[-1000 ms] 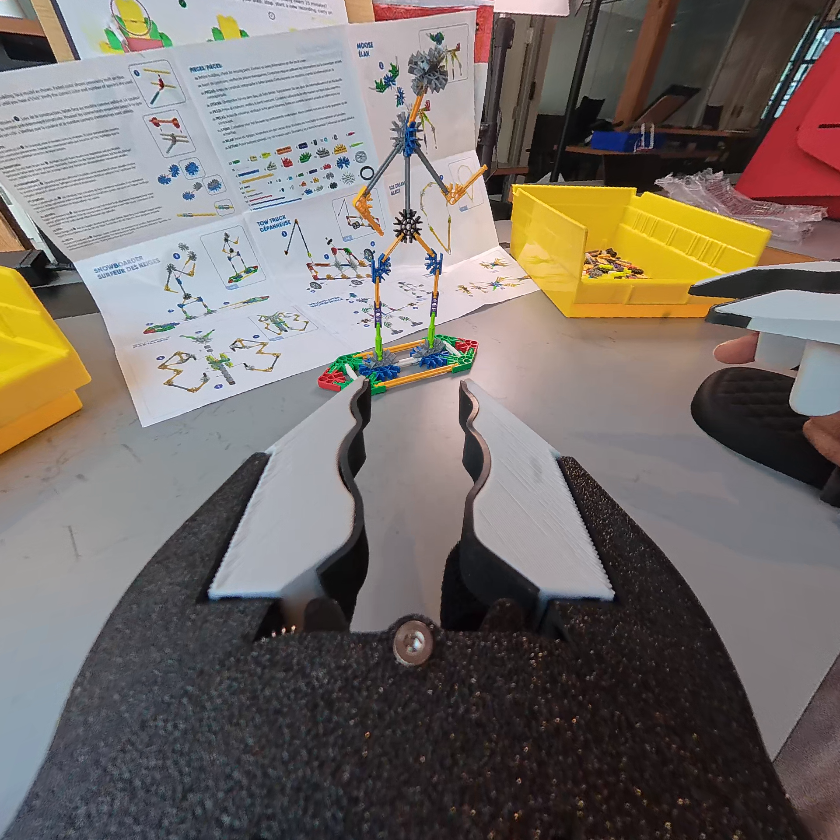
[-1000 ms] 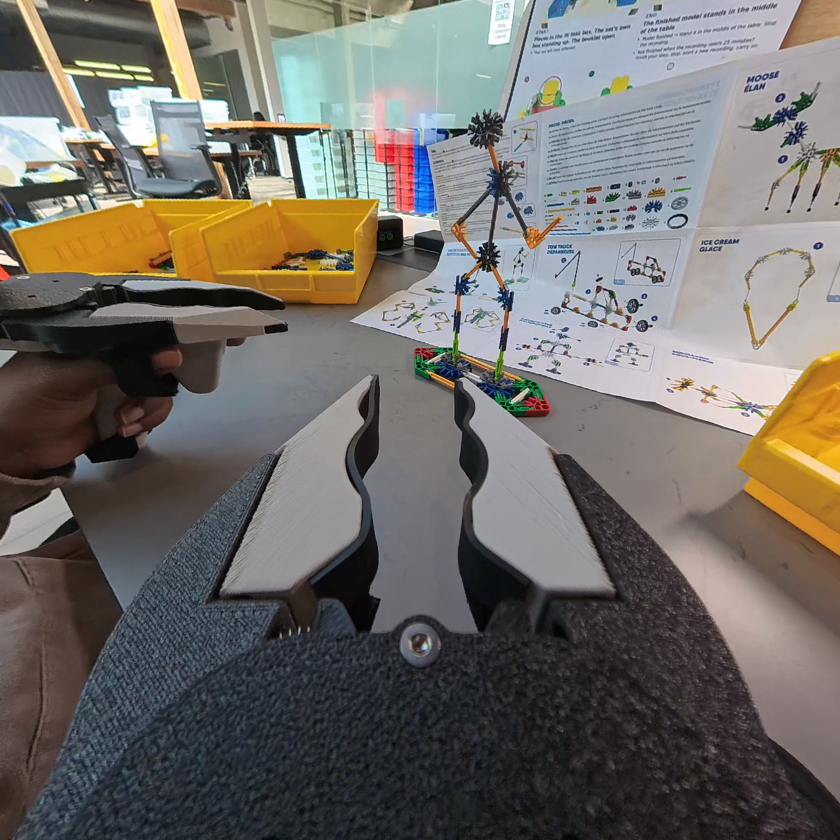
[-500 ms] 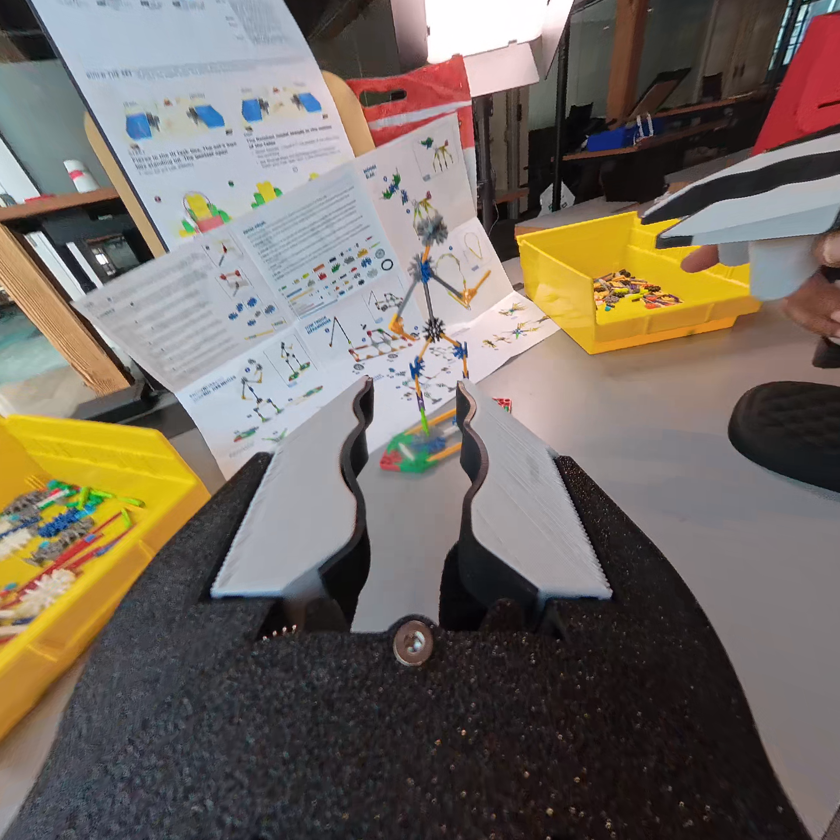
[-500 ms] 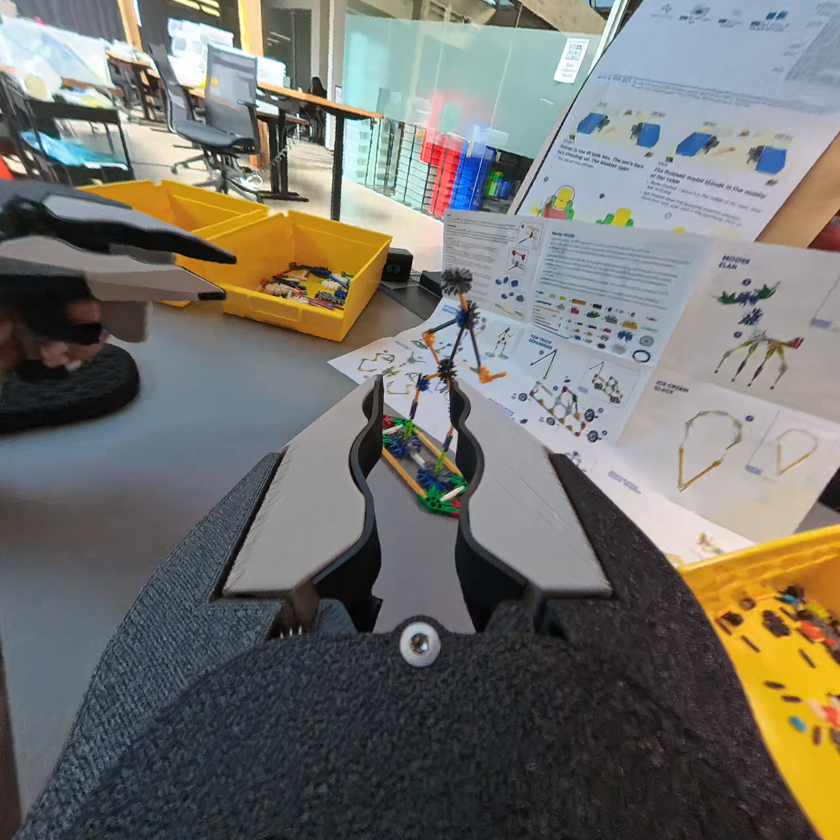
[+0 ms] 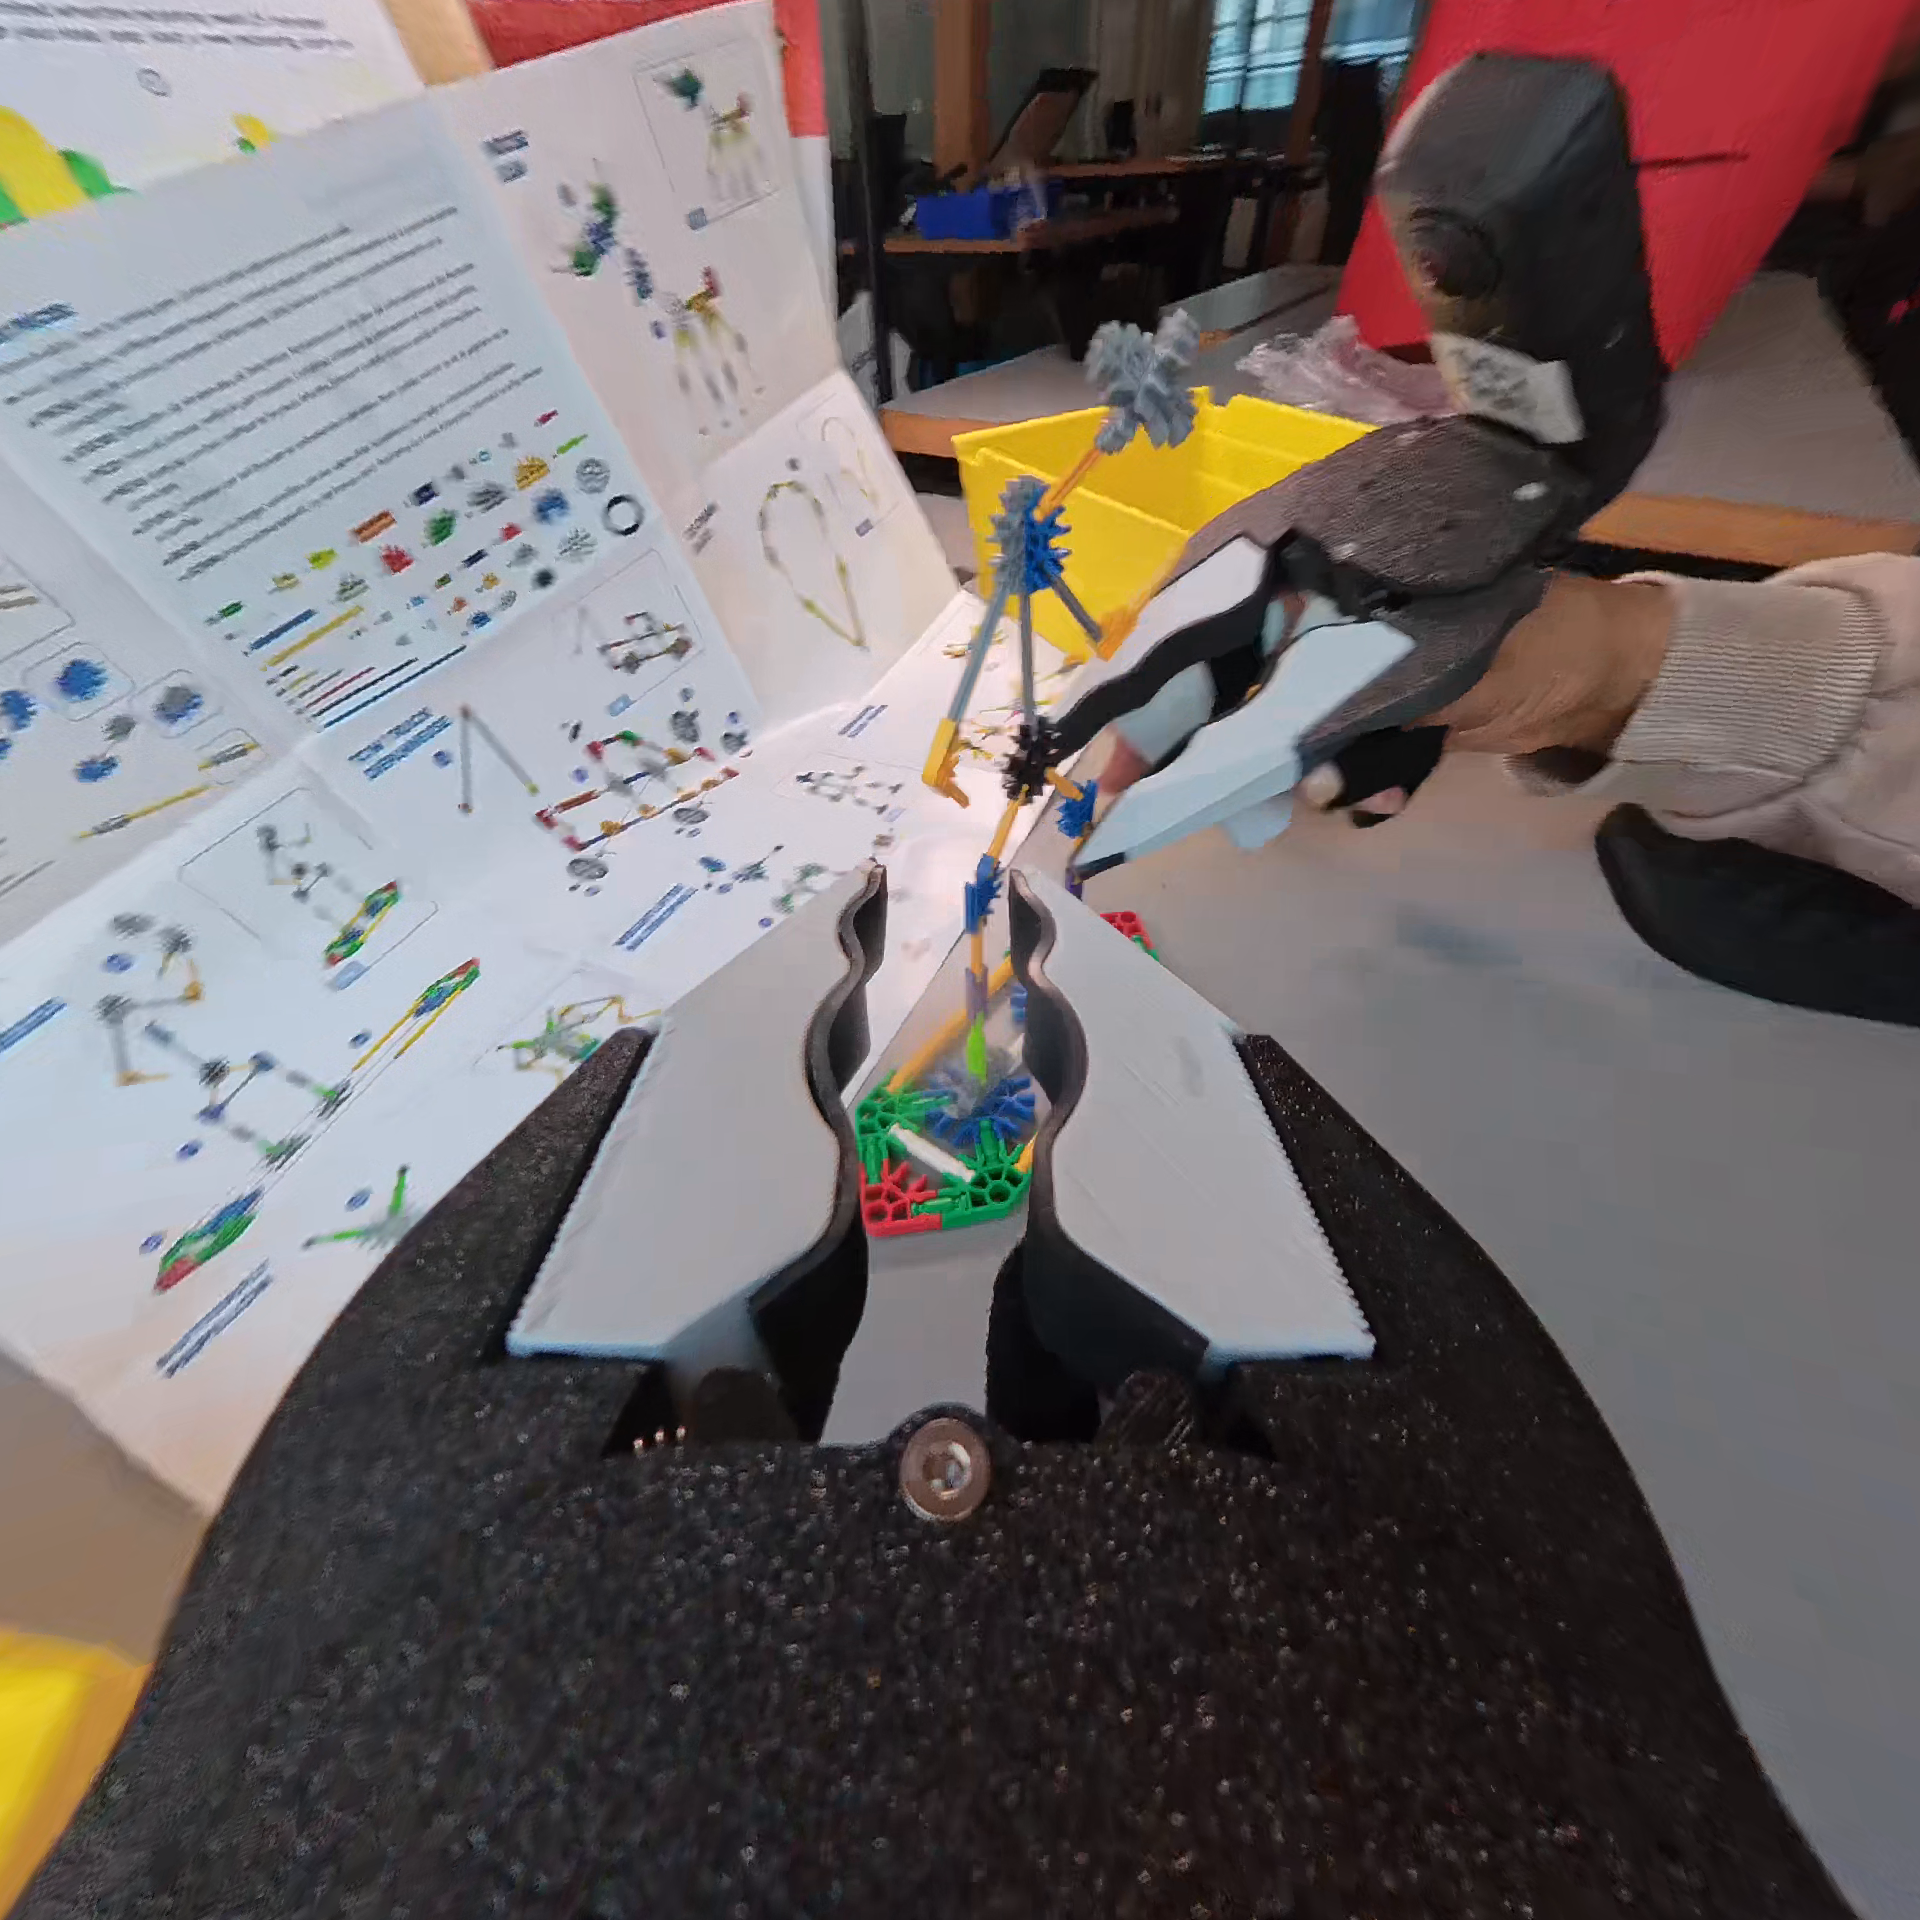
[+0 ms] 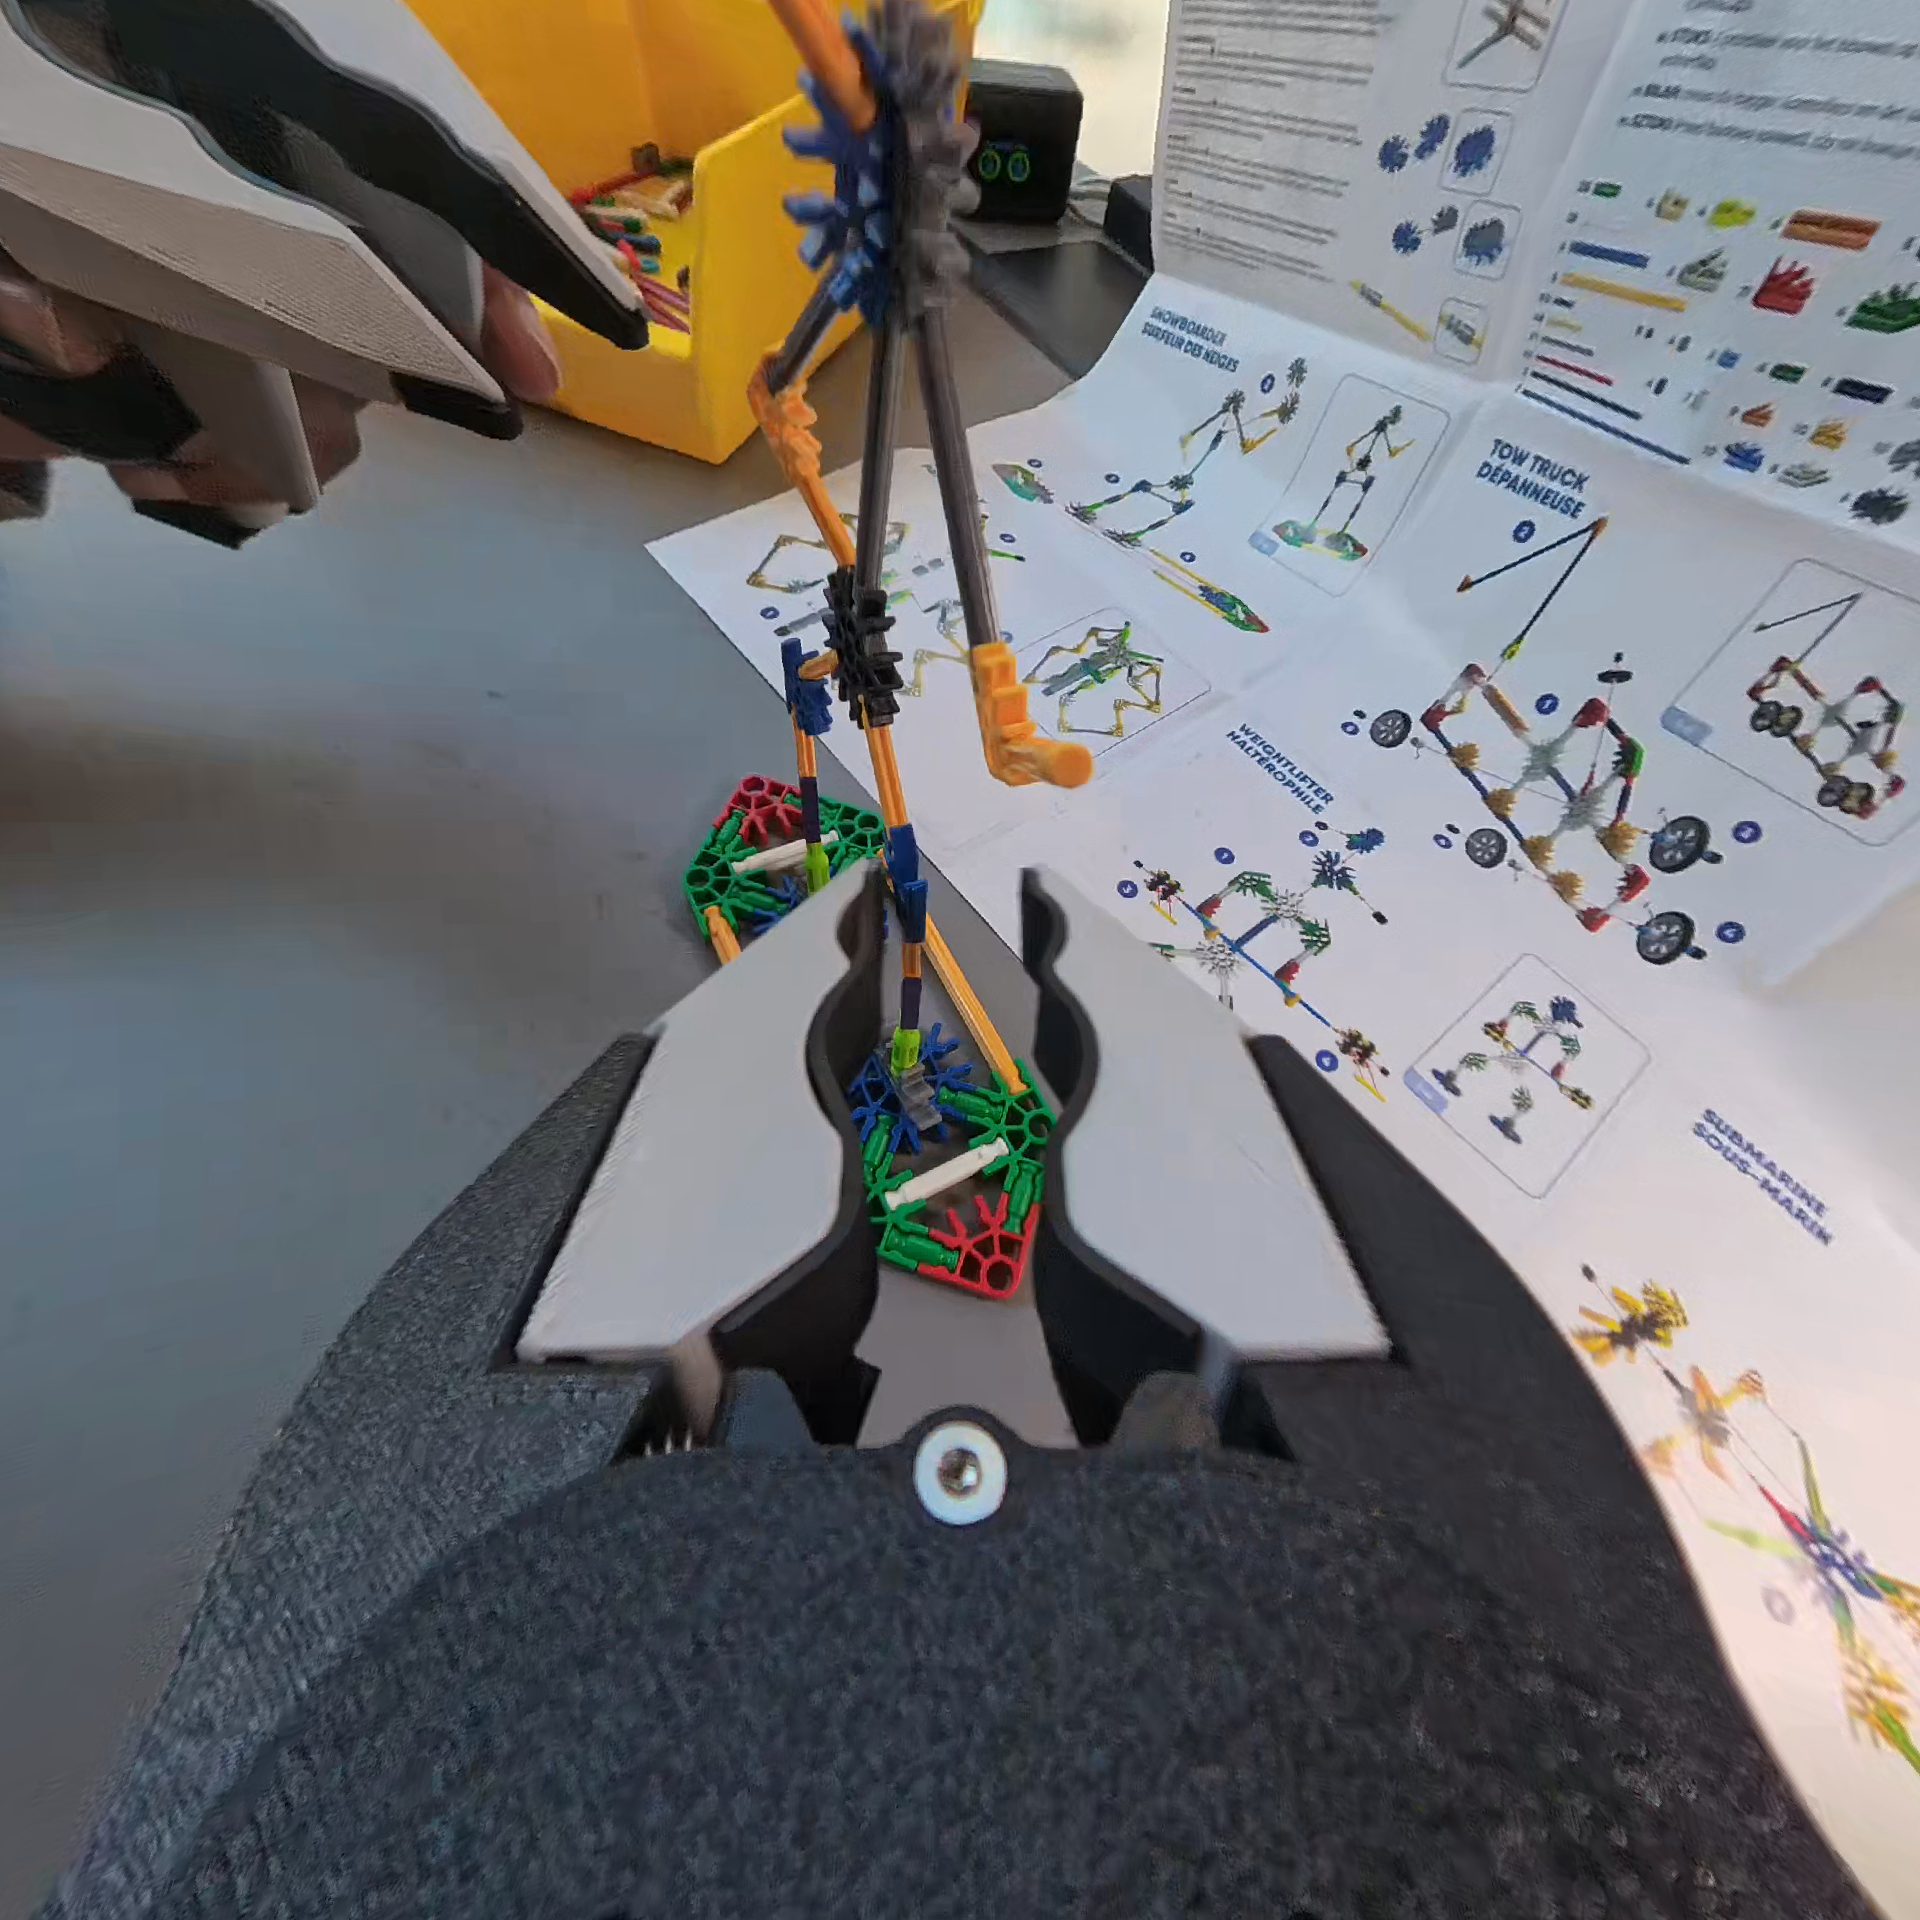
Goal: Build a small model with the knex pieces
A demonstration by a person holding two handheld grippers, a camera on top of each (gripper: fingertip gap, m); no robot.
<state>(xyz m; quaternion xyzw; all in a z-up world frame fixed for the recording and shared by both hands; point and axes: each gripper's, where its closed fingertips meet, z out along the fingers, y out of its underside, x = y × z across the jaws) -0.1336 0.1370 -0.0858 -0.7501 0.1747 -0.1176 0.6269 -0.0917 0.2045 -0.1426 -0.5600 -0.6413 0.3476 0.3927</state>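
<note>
The left gripper (image 5: 945, 899) had its fingers apart with a clear gap, and nothing was gripped between them. In that gap one leg of the figure (image 5: 1023, 665) showed, a thin rod with blue and green pieces, but whether a finger touched it I cannot tell. The right gripper (image 6: 951, 894) was also parted, its fingers on both sides of the other leg and above one end of the base (image 6: 961, 1174); the left finger looked very close to the leg, and contact is not sure. The figure was a stick person made of plastic rods and star-shaped connectors, with a grey head piece, orange arms and a black hub at the waist. It stood tilted on a flat base of green, red and blue pieces, which lay on the grey table (image 5: 1507, 1195) at the edge of a large instruction sheet (image 5: 343, 582). The sheet was folded, partly flat on the table and partly upright behind the figure. In the left wrist view the right gripper reached toward the waist of the figure from the right, held by a hand (image 5: 1548, 665) in a beige sleeve. A yellow bin (image 5: 1132, 520) stood behind the figure, and in the right wrist view another yellow bin (image 6: 686, 270) with small pieces stood behind the left gripper.
</note>
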